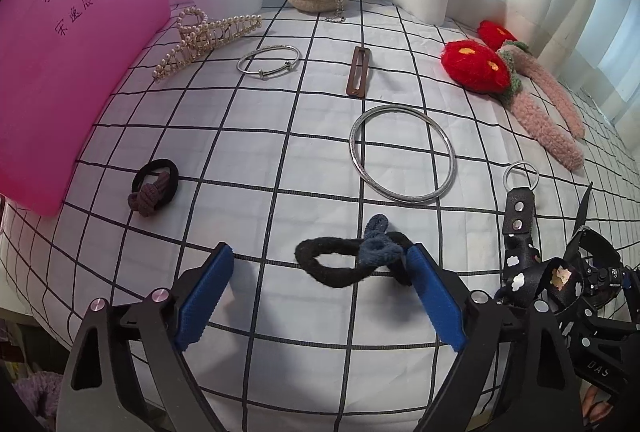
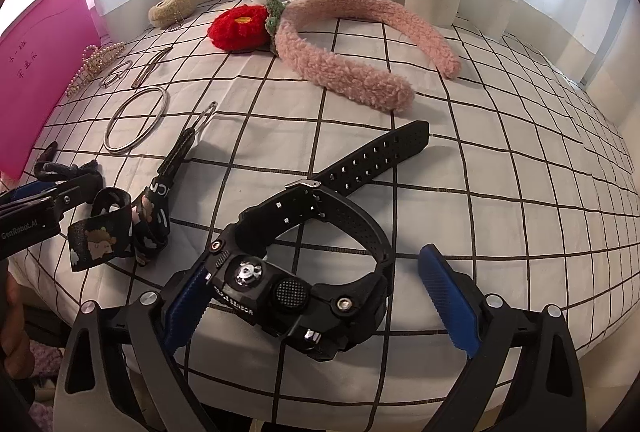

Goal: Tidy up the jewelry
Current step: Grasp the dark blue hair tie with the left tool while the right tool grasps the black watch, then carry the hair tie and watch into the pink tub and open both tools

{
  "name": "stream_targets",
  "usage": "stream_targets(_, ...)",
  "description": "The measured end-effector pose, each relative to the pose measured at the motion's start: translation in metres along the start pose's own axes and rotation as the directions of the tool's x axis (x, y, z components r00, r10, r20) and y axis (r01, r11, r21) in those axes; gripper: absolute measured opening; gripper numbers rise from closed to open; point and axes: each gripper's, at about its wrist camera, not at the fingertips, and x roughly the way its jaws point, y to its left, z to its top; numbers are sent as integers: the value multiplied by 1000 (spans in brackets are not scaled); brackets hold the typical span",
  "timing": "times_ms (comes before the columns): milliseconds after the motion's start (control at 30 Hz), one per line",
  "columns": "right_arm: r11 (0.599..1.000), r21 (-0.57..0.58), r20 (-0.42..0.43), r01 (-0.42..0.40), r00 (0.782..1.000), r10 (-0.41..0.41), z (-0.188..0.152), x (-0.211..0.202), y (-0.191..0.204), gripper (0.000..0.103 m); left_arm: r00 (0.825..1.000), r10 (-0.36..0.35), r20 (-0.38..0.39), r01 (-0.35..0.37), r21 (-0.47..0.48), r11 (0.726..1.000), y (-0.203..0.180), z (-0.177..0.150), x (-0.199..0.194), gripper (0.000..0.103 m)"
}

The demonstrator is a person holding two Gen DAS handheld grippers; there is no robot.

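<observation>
A black hair tie with a blue knot (image 1: 376, 250) lies on the checked cloth (image 1: 280, 160) between the jaws of my left gripper (image 1: 320, 252). Its right pad (image 1: 434, 296) sits against the knot; the left pad (image 1: 204, 296) stands well clear, so the gripper is open. In the right wrist view a black digital watch (image 2: 288, 288) lies on its side between the jaws of my right gripper (image 2: 316, 264), strap stretched away. The left pad (image 2: 186, 308) is close to the watch case, while the right pad (image 2: 448, 304) is apart from it. This gripper is open.
On the cloth lie a large silver bangle (image 1: 402, 152), a thin bangle (image 1: 268, 60), a brown clip (image 1: 357, 72), a pearl claw clip (image 1: 204, 36), a pink flowered headband (image 2: 352, 72), a purple-knotted tie (image 1: 154, 188) and a lanyard keyring (image 1: 520, 208). A pink folder (image 1: 68, 72) stands at left.
</observation>
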Motion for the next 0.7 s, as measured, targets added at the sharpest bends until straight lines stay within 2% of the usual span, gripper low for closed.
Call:
stream_targets(33,1000,-3,3,-2,1000,2,-1,-1,0,92,1000,-5,3,5,5,1000,-1,0,-2,78)
stream_targets(167,1000,-26,27,-15,1000,16,-3,-7,5,70,1000,-3,14,3,21,1000,-3,-1,-5,55)
stream_targets(200,999,-35,28,-9,1000,10,-4,-8,7,68,1000,-1,15,1,22,1000,-2,-1,-6,46)
stream_targets(233,999,-34,27,-13,1000,14,-4,-8,8,68,1000,1,17,-1,23,1000,-2,0,-7,41)
stream_targets(300,999,-25,32,-25,999,26,-5,-9,6,68,1000,-7,15,7,25,1000,-1,1,-8,18)
stream_targets(367,999,-18,33,-35,999,35,-5,-10,5,68,1000,-14,7,14,24,1000,0,2,-8,6)
stream_targets(700,997,1,48,-76,996,76,-3,-19,-4,68,998,-35,43,34,11,999,2,5,-22,5)
